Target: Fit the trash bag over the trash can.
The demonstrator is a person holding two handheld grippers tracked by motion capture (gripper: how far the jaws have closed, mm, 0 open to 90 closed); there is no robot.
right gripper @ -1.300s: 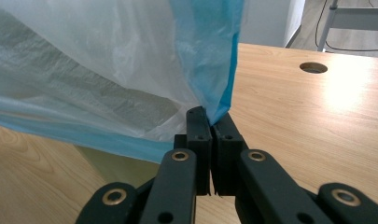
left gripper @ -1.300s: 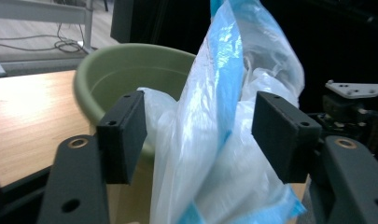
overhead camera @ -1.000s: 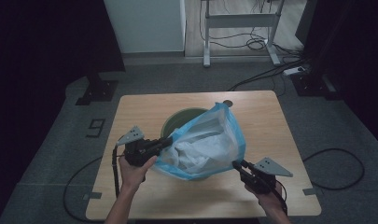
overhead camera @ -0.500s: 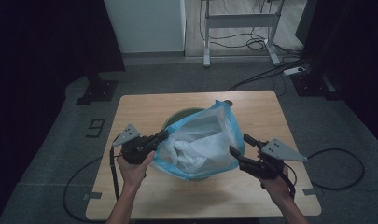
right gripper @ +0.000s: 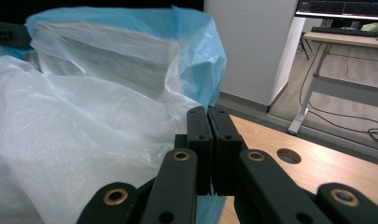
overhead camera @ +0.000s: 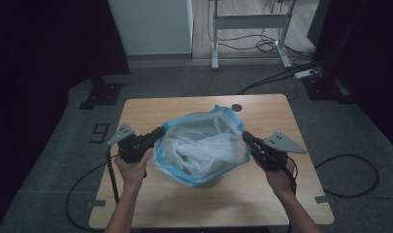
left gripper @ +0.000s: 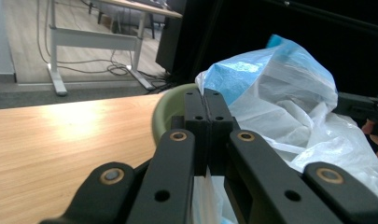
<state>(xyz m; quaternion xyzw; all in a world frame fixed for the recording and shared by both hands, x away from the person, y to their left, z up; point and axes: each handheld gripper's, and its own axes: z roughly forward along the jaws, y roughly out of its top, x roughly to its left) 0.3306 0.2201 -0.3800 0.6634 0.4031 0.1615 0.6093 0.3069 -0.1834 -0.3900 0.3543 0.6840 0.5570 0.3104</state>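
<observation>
Only readable sign: digit-like mark, reads as "9", on grey floor (overhead camera: 63,145) just left of tabletop (overhead camera: 150,109), high view, mark at (overhead camera: 100,132). Monitor (right gripper: 341,9) at top right of right gripper view shows lit lines, too small to read. No text, label or brand legible on blue bag (overhead camera: 204,145) or on either tool.

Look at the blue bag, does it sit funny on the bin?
Yes. The blue bag is bunched and puffed up over the green bin, not smoothed round its rim. Left hand-held gripper and right hand-held gripper pinch opposite sides.
</observation>
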